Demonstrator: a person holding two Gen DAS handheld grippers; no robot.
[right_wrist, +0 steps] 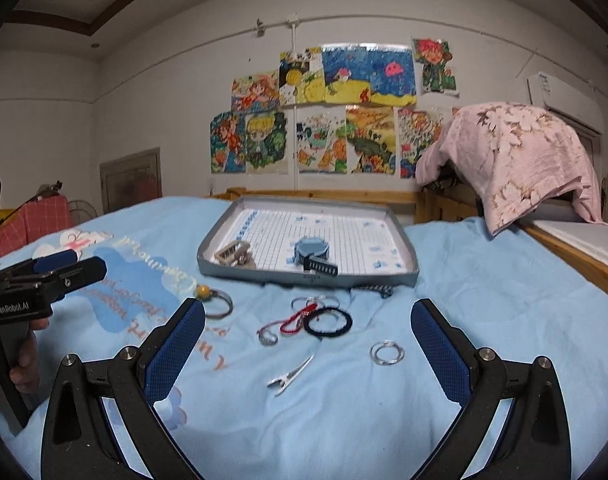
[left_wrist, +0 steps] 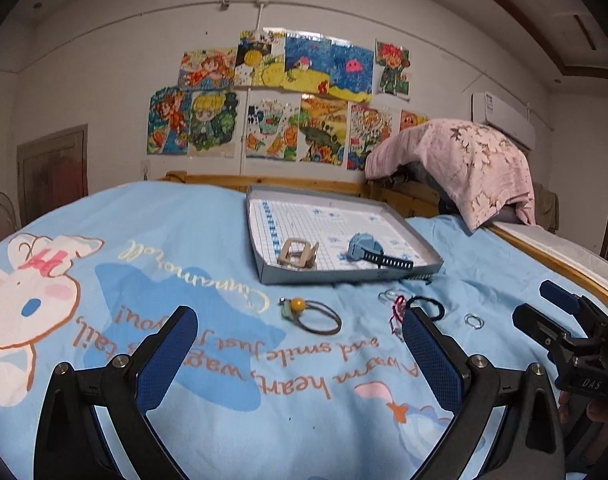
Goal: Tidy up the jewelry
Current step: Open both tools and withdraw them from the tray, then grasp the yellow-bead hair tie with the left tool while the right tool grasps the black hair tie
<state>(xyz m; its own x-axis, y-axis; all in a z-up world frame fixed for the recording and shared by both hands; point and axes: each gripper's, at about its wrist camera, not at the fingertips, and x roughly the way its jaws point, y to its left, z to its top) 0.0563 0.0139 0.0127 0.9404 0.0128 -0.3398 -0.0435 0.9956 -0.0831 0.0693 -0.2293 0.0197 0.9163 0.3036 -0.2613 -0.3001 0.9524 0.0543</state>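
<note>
Two grippers hover above a light blue bedsheet [right_wrist: 484, 280] printed with a cartoon rabbit, and both are empty. Left gripper [left_wrist: 300, 364]: fingers spread wide apart, nothing between the blue pads [left_wrist: 166, 360]. Right gripper [right_wrist: 308, 360]: likewise spread wide, holding nothing.

A shallow grey tray [right_wrist: 304, 278] with a grid-patterned floor sits on the sheet ahead of both grippers. Inside it lie a beige hair claw [right_wrist: 236, 258], toward the left side, and a blue watch [right_wrist: 313, 254] with a dark strap, nearer the middle. The two are apart from each other.

Remaining jewelry lies loose on the sheet, in front of the tray:
- a brown hair tie with a yellow bead [left_wrist: 310, 314], off to the left;
- a black hair band [right_wrist: 328, 322], near the centre;
- a red cord bracelet [right_wrist: 290, 322], just beside the black band, on its left;
- a clear bangle [right_wrist: 315, 302], behind the red cord and black band;
- a small silver ring [right_wrist: 267, 338] at the near end of the red cord;
- a pair of silver rings [right_wrist: 387, 353], off to the right, touching each other;
- a metal hair clip [right_wrist: 290, 372], nearest the right gripper, lying flat between its fingers' line of view.

A dark braided cord [right_wrist: 374, 290] pokes out beneath the tray's front edge. Children's drawings [right_wrist: 328, 108] cover the back wall; a pink floral cloth [right_wrist: 516, 160] drapes over the wooden bed frame at right.
</note>
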